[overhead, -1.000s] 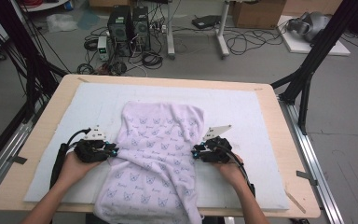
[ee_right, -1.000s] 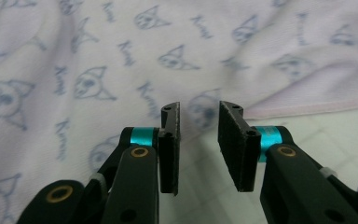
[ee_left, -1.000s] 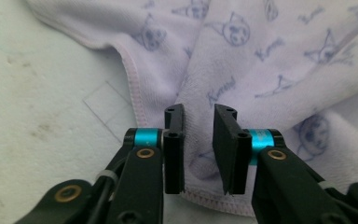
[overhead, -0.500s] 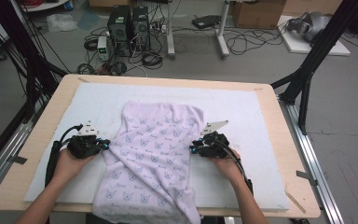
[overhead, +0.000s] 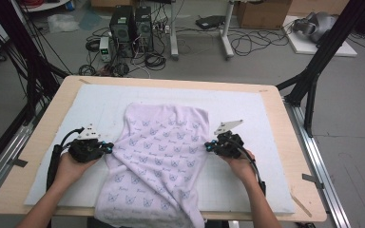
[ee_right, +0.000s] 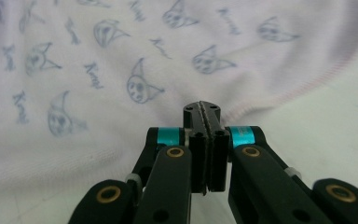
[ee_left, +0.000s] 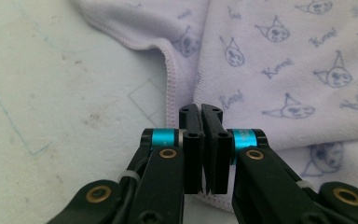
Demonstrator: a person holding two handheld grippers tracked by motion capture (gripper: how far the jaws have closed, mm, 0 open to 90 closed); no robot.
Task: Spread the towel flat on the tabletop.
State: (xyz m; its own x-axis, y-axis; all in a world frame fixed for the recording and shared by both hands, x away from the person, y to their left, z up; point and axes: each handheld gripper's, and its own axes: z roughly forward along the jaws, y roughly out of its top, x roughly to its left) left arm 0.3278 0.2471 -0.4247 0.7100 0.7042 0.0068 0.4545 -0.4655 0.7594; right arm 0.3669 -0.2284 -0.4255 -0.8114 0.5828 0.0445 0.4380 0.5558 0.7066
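Landmark: the white mat [overhead: 266, 123] covering the tabletop.

Near edge of mat: the lilac towel [overhead: 161, 156] overhangs here, its lower end draped past the mat and the table's front rim. The rest lies in the middle of the mat, running away from the person, with the far hem well short of the mat's far edge.

Mid mat, left side of towel: left gripper [overhead: 105, 148] at the towel's left hem. In the left gripper view its jaws stand pressed together with the stitched edge pinched between them; hem visible on both sides of the tips.

Mid mat, right side: right gripper [overhead: 210, 146] at the right hem. Jaws have just been closing; in the right gripper view they meet on the rolled edge, cloth caught between.

Handling judgement: thin knit or terry, light, fully limp, no stiffness. It wrinkles and sags wherever unsupported, so the hanging end will drag. Not fragile, mildly grippy. Best hold is the sewn hem, which is thicker and less likely to slip than a single layer.
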